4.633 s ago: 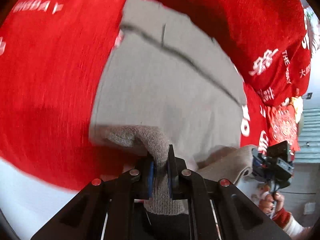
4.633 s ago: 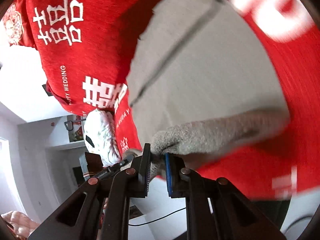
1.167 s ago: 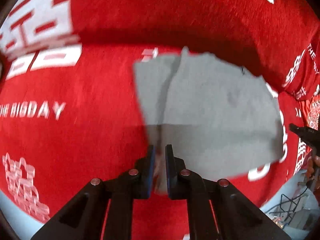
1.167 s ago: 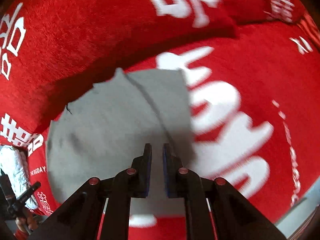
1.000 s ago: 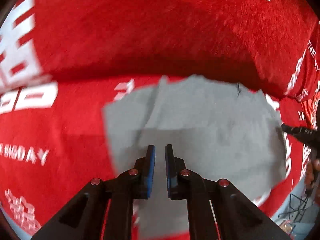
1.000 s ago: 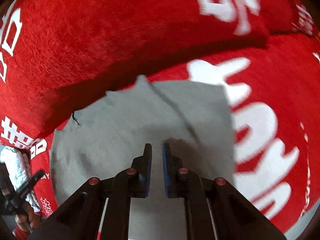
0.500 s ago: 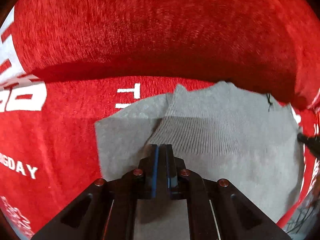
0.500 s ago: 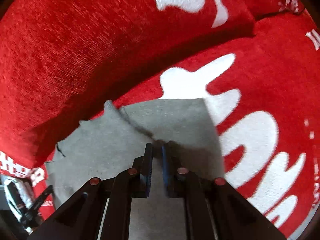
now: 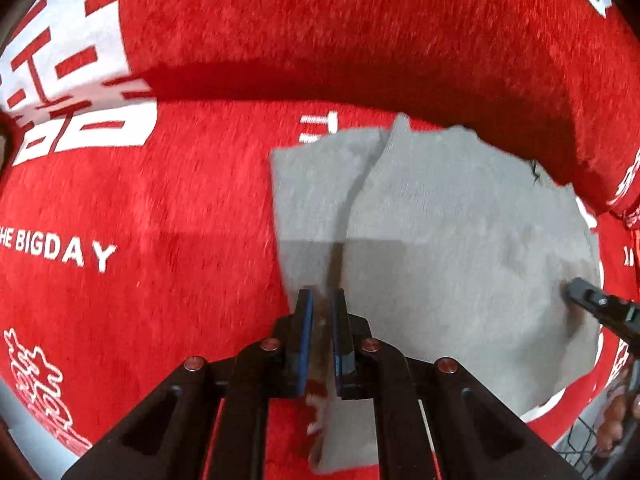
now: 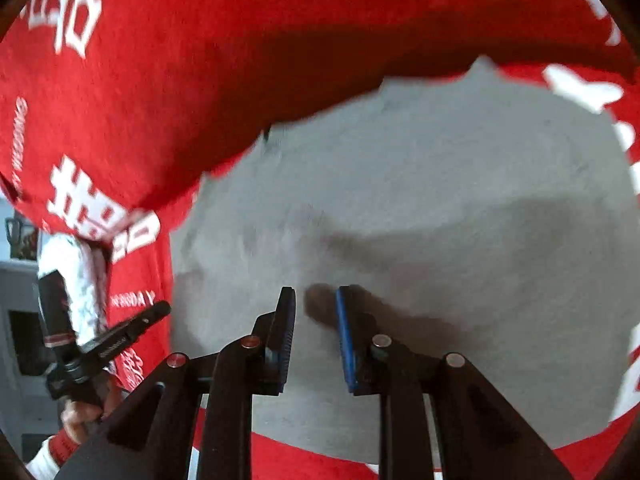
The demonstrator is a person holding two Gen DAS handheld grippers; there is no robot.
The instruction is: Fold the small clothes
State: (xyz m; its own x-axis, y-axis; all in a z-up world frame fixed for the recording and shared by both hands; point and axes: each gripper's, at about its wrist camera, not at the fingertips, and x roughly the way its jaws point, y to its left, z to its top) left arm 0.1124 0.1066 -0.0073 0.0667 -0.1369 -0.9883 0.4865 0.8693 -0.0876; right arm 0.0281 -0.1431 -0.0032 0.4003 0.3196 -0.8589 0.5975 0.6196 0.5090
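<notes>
The left hand-held gripper (image 9: 320, 320) hangs over the near left edge of the grey garment (image 9: 440, 240), its blue-padded jaws drawn close with a narrow gap; blur hides whether cloth sits in that gap. The right hand-held gripper (image 10: 316, 320) has its jaws opening, a clear gap between them and nothing pinched; only their shadow falls on the knit below.

The garment lies flat on the red cover (image 9: 160, 220), a folded flap overlapping its left part along a seam that runs from the far edge toward the left gripper. In the left view its long axis runs left to right, far edge close under the raised red cushion (image 9: 360, 32).

The left view alone shows that seam, the words "THE BIGDAY" printed on the cover to the left, and the tip of the right gripper (image 9: 592, 304) at the garment's right edge. The right view alone shows the left gripper (image 10: 120, 332) from the side with the person's hand (image 10: 84, 412) on its handle, a red and white cuff, and grey room furniture (image 10: 20, 320) at the far left. A small dark thread (image 10: 266, 134) marks the garment's far edge.
</notes>
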